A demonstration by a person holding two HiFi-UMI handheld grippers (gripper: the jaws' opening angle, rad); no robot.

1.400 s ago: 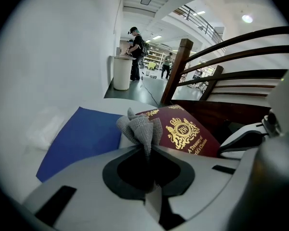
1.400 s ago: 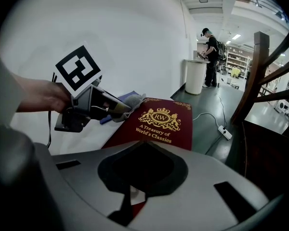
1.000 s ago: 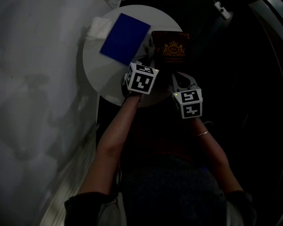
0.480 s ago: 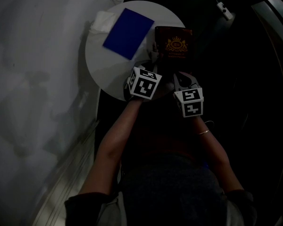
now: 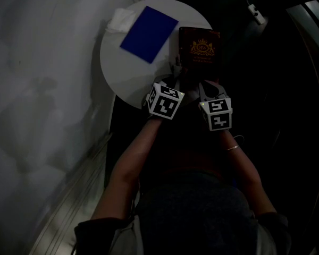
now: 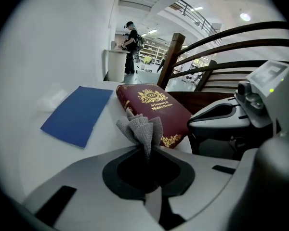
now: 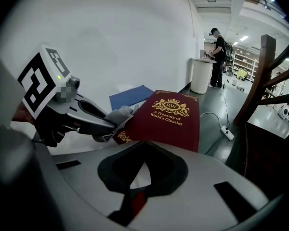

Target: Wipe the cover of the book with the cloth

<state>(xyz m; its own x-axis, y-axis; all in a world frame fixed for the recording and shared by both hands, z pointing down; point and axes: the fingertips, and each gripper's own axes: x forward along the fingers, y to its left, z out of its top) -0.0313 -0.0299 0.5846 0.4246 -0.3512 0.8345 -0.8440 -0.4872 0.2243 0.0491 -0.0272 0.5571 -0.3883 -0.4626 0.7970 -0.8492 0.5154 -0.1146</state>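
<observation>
The left gripper's (image 6: 145,153) jaws pinched a crumpled grey cloth (image 6: 141,128) at the near-left corner of the maroon gold-crested book (image 6: 156,106) on the round white worktop (image 5: 122,76). The right gripper's (image 7: 137,179) jaws apparently clamped its near edge.

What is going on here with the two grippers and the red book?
A person works at a round white table with a gripper in each hand. The left claw is shut on a bunched grey cloth, which sits at the near left corner of the red book. The right claw appears to grip the book's near edge, holding it steady. A blue folder lies flat on the table to the left of the book, with nothing touching it.
</observation>
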